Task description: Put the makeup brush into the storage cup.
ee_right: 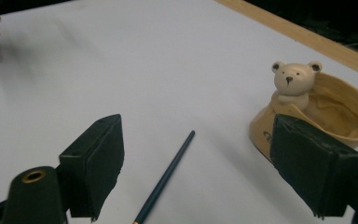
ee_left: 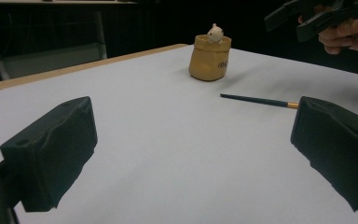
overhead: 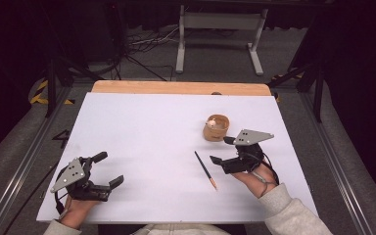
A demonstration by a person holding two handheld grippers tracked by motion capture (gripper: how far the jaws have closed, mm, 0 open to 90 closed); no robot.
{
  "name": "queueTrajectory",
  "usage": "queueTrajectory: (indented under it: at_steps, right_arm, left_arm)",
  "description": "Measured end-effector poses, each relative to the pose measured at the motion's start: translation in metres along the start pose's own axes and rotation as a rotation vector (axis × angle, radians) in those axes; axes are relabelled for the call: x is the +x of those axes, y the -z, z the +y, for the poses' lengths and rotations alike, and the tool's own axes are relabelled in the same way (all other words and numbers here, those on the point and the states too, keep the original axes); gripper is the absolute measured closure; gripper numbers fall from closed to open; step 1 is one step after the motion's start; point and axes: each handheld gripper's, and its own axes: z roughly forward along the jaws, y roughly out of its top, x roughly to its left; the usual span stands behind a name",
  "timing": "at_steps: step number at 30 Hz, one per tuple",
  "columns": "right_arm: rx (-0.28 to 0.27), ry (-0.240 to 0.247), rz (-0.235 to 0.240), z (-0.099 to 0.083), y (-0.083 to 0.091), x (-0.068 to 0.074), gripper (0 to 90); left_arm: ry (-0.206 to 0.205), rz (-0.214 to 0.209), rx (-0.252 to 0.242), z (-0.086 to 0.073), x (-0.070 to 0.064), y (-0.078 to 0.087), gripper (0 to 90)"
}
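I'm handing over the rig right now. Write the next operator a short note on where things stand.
Left hand-held gripper: open, empty, near the table's left front corner.
Right hand-held gripper: open, empty, above the table between the brush and the pot.
Brush: flat on the table, just left of the right hand-held gripper, untouched.
Bear pot: upright, beyond the brush, nothing stuck in it.
Done: nothing picked up yet.
Left: probably grasp the brush with the right hand-held gripper and stand it in the pot.

High view looks down over whole tabletop (overhead: 142, 132); both gripper views sit low, close, sharing pencil (ee_left: 256, 100) and bear pot (ee_right: 307, 112)
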Motion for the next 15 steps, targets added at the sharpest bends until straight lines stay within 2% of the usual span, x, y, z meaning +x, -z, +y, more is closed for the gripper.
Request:
queueTrajectory:
  at_steps: [2, 4, 9, 11, 12, 15]
  right_arm:
    - [0.021, -0.002, -0.004, 0.001, -0.001, 0.0, 18.4]
    - [0.072, 0.006, -0.008, 0.007, -0.004, 0.0, 18.3]
    - [0.125, 0.03, 0.002, 0.016, -0.007, 0.003, 18.0]
    - [0.134, 0.035, 0.002, 0.017, -0.008, 0.003, 18.4]
    - [0.168, 0.038, 0.007, 0.02, -0.011, 0.004, 19.0]
    - [0.198, 0.042, 0.015, 0.022, -0.014, 0.005, 19.6]
  left_arm:
    - [0.003, -0.002, 0.007, 0.0, 0.0, -0.001, 1.1]
    - [0.018, -0.005, 0.021, 0.0, -0.001, -0.001, 1.1]
    - [0.025, -0.003, 0.031, 0.001, -0.001, -0.001, 1.2]
    - [0.023, 0.003, 0.038, 0.001, -0.001, -0.001, 1.1]
    - [0.022, 0.003, 0.042, 0.002, -0.001, 0.0, 1.1]
    - [0.012, 0.001, 0.049, 0.002, -0.001, 0.0, 1.3]
